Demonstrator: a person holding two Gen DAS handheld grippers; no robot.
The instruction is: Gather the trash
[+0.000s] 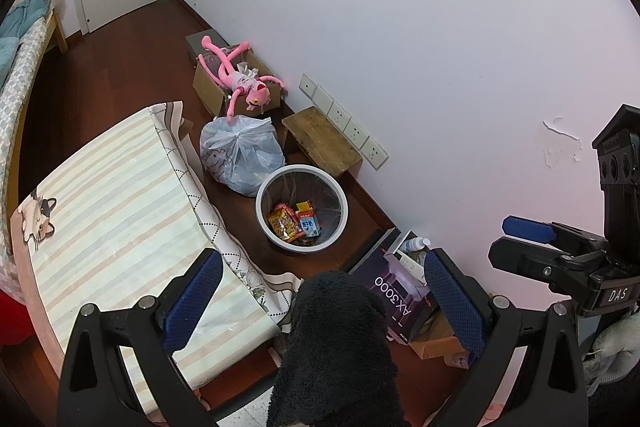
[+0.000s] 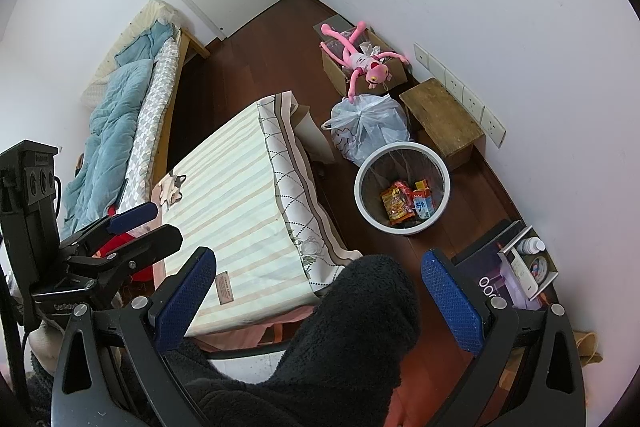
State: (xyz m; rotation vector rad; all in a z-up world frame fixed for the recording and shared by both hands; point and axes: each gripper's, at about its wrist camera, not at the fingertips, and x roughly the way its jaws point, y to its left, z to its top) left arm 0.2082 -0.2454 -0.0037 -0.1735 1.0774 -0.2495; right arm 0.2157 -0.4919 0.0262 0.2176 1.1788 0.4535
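Note:
A white-rimmed mesh trash bin (image 1: 264, 215) stands on the wooden floor between the table and the wall, also in the right wrist view (image 2: 362, 203). Inside lie snack wrappers (image 1: 284, 223) and a small blue-and-white carton (image 1: 310, 225). My left gripper (image 1: 322, 303) is open and empty, held high above the floor near the bin. My right gripper (image 2: 318, 297) is open and empty too; it also shows at the right of the left wrist view (image 1: 520, 243). A dark fuzzy sleeve or knee (image 1: 336, 347) fills the space below both grippers.
A table with a striped cloth (image 1: 120, 211) is at left. A tied plastic bag (image 1: 240, 155), a wooden stool (image 1: 324, 141), a cardboard box with a pink plush toy (image 1: 240, 79) and an AX3000 box (image 1: 396, 299) line the wall. A bed (image 2: 128, 115) is beyond.

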